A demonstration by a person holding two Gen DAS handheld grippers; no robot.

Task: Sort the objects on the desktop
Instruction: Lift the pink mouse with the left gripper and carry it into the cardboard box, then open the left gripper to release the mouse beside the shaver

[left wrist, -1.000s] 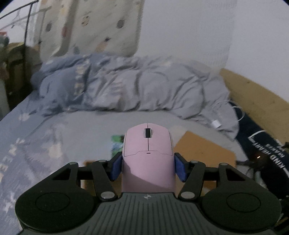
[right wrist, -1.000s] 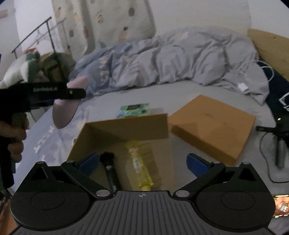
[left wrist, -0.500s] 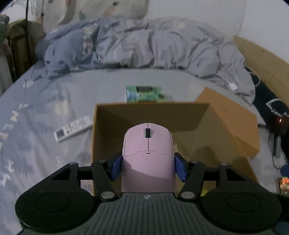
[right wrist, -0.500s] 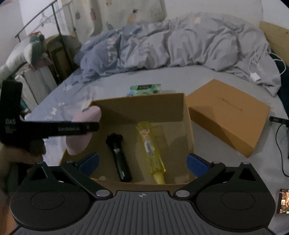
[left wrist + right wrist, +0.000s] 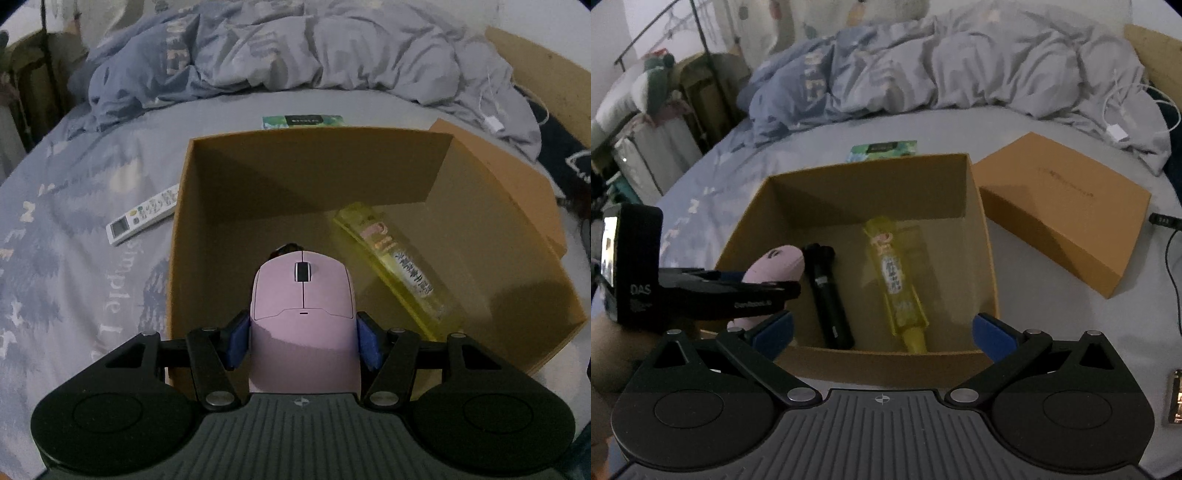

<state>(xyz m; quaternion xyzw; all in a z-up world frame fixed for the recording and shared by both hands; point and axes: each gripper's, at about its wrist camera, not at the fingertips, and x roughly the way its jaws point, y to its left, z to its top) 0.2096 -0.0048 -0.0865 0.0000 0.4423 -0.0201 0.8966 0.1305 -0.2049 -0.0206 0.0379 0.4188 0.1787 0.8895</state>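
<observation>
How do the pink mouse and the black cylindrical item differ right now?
The pink mouse is pale, rounded, and clamped in the left claw above the box floor; the black cylindrical item is dark, long and slim, lying loose on the floor of the cardboard box. Both are within the box's outline.

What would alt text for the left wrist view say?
A left claw grips a pink computer mouse above an open brown cardboard box on a bed; inside lies a yellow plastic tube. A white remote control lies beside the box.
</observation>
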